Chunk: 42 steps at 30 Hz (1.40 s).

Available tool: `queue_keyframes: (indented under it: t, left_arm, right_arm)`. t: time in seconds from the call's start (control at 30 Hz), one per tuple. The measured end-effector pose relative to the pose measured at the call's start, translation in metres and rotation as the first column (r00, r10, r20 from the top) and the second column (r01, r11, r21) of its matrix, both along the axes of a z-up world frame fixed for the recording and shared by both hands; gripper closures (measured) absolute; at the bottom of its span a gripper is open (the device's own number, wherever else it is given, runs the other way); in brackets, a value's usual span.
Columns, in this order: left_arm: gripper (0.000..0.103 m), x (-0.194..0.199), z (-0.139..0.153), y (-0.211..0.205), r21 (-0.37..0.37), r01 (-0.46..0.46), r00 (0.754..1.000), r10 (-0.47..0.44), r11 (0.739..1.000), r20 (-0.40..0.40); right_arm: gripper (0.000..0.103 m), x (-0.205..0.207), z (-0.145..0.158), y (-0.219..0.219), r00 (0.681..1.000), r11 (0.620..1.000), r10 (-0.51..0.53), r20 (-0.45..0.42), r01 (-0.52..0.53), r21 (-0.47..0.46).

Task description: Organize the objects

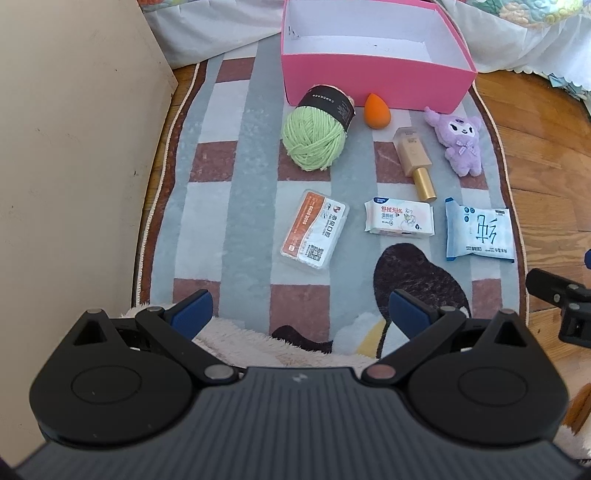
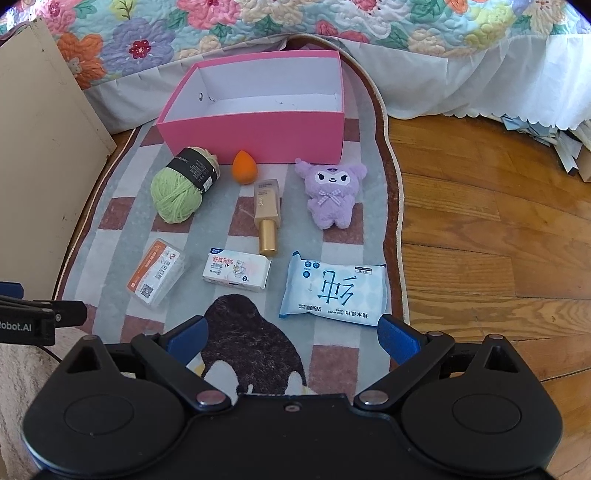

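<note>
An empty pink box point(image 1: 376, 83) point(image 2: 255, 136) stands at the far end of a checked rug point(image 1: 243, 166) point(image 2: 207, 221). In front of it lie a green yarn ball point(image 1: 316, 136) point(image 2: 179, 192), an orange sponge egg point(image 1: 376, 110) point(image 2: 243, 167), a gold bottle point(image 1: 415, 162) point(image 2: 266, 216) and a purple plush toy point(image 1: 460, 140) point(image 2: 332, 192). Nearer lie an orange floss case point(image 1: 314, 230) point(image 2: 157, 272), a small wipes pack point(image 1: 399, 218) point(image 2: 236, 271) and a blue wipes pack point(image 1: 478, 230) point(image 2: 334, 291). My left gripper point(image 1: 301, 314) and right gripper point(image 2: 291, 338) hover open over the rug's near end, holding nothing.
A beige cabinet side point(image 1: 74, 166) point(image 2: 40, 166) stands along the rug's left edge. A bed with a floral quilt point(image 2: 295, 26) and white skirt point(image 2: 461, 85) lies behind the box. Wooden floor point(image 2: 498, 240) runs to the right. A fluffy white mat point(image 1: 258, 339) lies under the left gripper.
</note>
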<state>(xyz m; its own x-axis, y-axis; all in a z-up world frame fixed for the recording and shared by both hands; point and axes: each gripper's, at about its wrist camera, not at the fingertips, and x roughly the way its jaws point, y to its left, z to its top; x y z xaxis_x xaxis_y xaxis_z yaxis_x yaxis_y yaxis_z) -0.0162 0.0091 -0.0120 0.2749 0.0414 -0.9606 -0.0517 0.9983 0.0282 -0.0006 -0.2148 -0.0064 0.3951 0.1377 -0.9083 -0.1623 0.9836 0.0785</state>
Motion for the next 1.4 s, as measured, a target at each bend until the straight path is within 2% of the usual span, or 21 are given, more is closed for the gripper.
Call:
queue_keyframes:
  t: [0.23,1.17,1.3,1.4]
  left_arm:
    - [0.0,-0.002,-0.002,-0.004,-0.029,-0.016,1.0,0.015,0.999,-0.018]
    - [0.0,-0.009,-0.001,-0.02,0.018,-0.022,0.999,0.023,1.0,-0.025]
    - [0.0,-0.012,0.006,-0.021,-0.057,-0.037,0.999,0.037,0.998,-0.012]
    - [0.0,-0.014,0.013,-0.027,-0.053,-0.024,1.0,0.025,0.998,0.013]
  right_arm:
    - [0.003,-0.001,0.001,-0.003,1.0,1.0,0.008,0.015,-0.008,-0.016]
    - [0.003,-0.003,-0.003,-0.01,1.0,1.0,0.003,0.001,-0.003,-0.013]
    - [0.003,-0.003,-0.003,-0.012,1.0,1.0,-0.003,0.005,0.003,-0.017]
    - [0.003,-0.003,-0.001,-0.014,1.0,1.0,-0.005,0.015,0.005,-0.023]
